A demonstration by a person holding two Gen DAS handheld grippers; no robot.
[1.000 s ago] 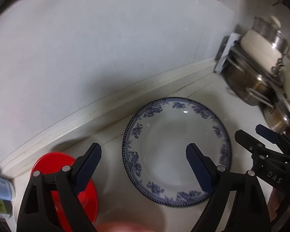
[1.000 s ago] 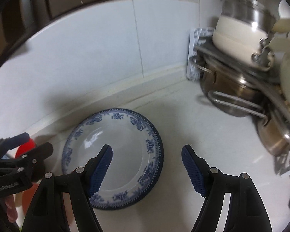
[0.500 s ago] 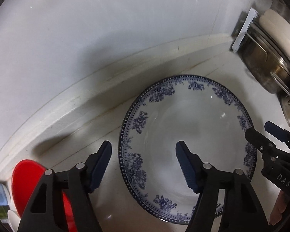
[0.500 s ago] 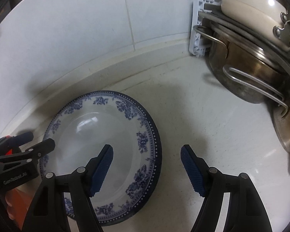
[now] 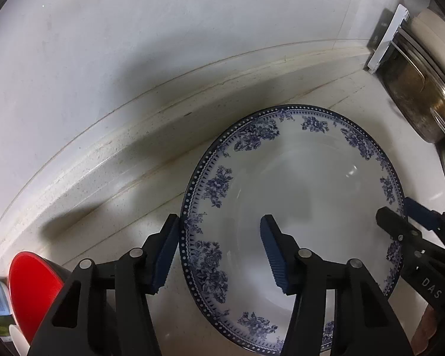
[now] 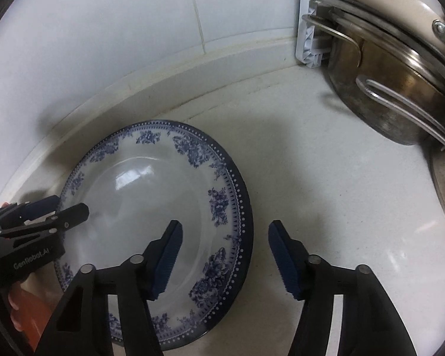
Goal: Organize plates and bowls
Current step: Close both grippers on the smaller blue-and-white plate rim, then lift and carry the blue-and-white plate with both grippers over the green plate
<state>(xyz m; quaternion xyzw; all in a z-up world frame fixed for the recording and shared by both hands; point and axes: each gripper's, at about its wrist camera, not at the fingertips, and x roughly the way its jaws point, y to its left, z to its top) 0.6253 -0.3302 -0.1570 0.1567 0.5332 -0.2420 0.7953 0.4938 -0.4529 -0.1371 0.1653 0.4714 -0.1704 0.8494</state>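
My left gripper (image 5: pixel 219 252) sits at the bottom of its view. Its jaws have just been closing and now stand about half open. The left rim of the blue and white plate (image 5: pixel 296 207) is between them, but the pads do not press on it yet. One finger is just outside the rim and the other is over the plate's middle.

My right gripper (image 6: pixel 224 255) is at the bottom of its view too. Its jaws have also just been closing and stand about half open. The right rim of the plate (image 6: pixel 151 207) is between them, one finger over the plate and one over the bare counter (image 6: pixel 326 163). They do not squeeze it yet.

The plate lies flat on the counter, close to the wall. In the left view it fills the lower right part.

I think the job is only starting. Nothing is lifted or stacked yet. I still need to pinch the plate on both sides and carry it to its place.

I count one plate. I count one red bowl (image 5: pixel 32 290), at the lower left of the left view. At the upper right of the right view is a stack of metal pots (image 6: pixel 400 89); how many I cannot tell.
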